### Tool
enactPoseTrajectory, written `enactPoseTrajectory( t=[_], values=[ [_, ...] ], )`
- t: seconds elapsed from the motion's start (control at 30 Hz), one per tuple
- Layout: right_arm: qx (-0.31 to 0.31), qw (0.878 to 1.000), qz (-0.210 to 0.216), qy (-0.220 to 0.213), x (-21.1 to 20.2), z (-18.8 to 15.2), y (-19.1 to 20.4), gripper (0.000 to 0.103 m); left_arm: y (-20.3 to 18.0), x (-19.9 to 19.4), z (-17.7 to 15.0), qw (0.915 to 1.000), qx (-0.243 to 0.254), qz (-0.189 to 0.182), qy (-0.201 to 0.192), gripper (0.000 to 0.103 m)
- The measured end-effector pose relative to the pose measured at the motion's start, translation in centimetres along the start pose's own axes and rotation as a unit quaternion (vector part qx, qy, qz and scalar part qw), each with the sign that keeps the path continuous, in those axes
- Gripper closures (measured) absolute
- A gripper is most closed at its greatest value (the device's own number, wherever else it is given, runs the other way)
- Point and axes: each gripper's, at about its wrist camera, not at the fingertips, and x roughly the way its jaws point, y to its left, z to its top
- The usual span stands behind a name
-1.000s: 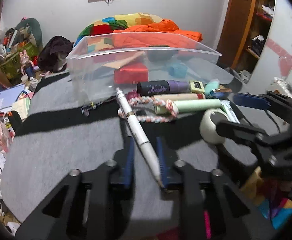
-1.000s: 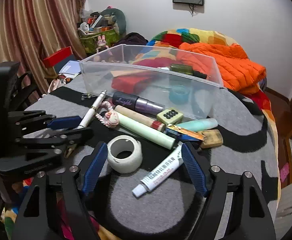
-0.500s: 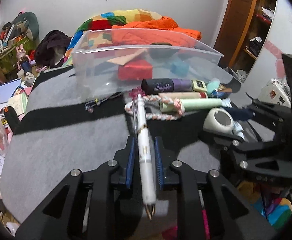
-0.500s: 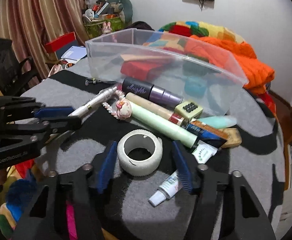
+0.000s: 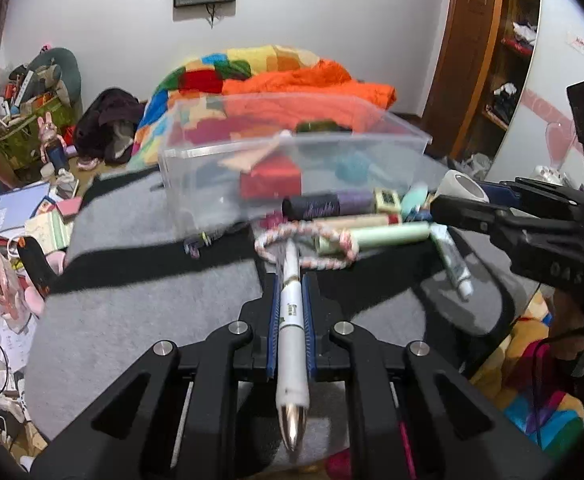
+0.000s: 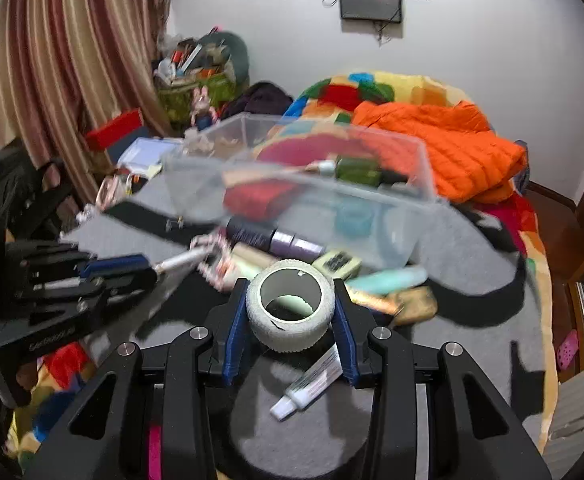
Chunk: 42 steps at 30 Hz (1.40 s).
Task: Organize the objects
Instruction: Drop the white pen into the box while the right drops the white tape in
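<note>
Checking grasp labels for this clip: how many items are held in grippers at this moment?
2. The white pen is clamped lengthwise in the left gripper. The white tape roll is squeezed in the right gripper. Everything else lies on the table or in the clear bin.

No text reads clearly: black tube has illegible purple script, white pen a tiny blurred label, small squeeze tube unreadable print.

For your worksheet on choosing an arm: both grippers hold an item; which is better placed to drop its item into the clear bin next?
Right, marginally. Its jaws hold the tape roll lifted off the mat, facing the clear bin. The left gripper holds the pen, whose far end seems threaded through the braided cord.
</note>
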Motion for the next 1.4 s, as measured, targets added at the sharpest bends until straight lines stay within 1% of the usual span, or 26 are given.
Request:
enactPoseTrajectory(
  t=[0.23,0.33,0.47,0.63,0.73,0.93,1.0,1.07,1.17,1.23,1.3,1.4],
  values=[
    [0.016,0.999,-0.01,-0.034,-1.2,2.8,-1.7,0.067,-0.1,-2.2,2.9,0.9988,0.002,0.0,-0.049,0.094],
    [0.019,0.999,-0.01,-0.042,-1.2,3.8,-2.1,0.067,0.2,-2.7,4.0,0.9981,0.001,0.002,-0.062,0.094],
    [0.02,0.999,-0.005,-0.045,-0.9,4.7,-2.3,0.067,0.5,-3.3,5.7,0.9975,0.005,-0.003,-0.071,0.094],
    [0.012,0.999,-0.01,-0.049,-0.3,5.8,-2.3,0.067,0.8,-3.5,8.4,0.9971,0.01,-0.009,-0.075,0.094],
    [0.011,0.999,-0.01,-0.052,-0.1,6.6,-2.5,0.067,1.3,-3.3,10.3,0.997,0.004,-0.02,-0.074,0.095],
    [0.01,0.998,-0.017,-0.055,0.7,8.1,-3.1,0.067,2.0,-3.3,14.4,0.9961,-0.004,-0.023,-0.085,0.095],
    [0.013,0.999,-0.013,-0.051,1.4,8.7,-3.4,0.067,2.2,-3.3,16.1,0.9956,-0.006,-0.019,-0.092,0.097],
    [0.015,0.999,-0.016,-0.045,2.2,9.2,-3.6,0.067,2.1,-3.2,17.5,0.9947,-0.002,-0.001,-0.103,0.097],
    [0.014,0.999,-0.019,-0.025,4.1,9.6,-3.7,0.067,2.5,-2.1,19.0,0.9942,-0.004,0.019,-0.106,0.097],
    [0.014,1.0,-0.018,-0.008,5.5,9.6,-3.7,0.067,2.9,-1.0,19.3,0.9948,-0.011,0.023,-0.099,0.097],
    [0.013,1.0,-0.023,0.012,6.9,9.3,-3.8,0.067,3.4,0.5,19.3,0.9962,-0.019,0.022,-0.082,0.097],
    [0.012,0.999,-0.023,0.038,8.5,8.8,-4.0,0.067,3.7,2.2,18.3,0.9978,-0.018,0.021,-0.06,0.097]
  ],
)
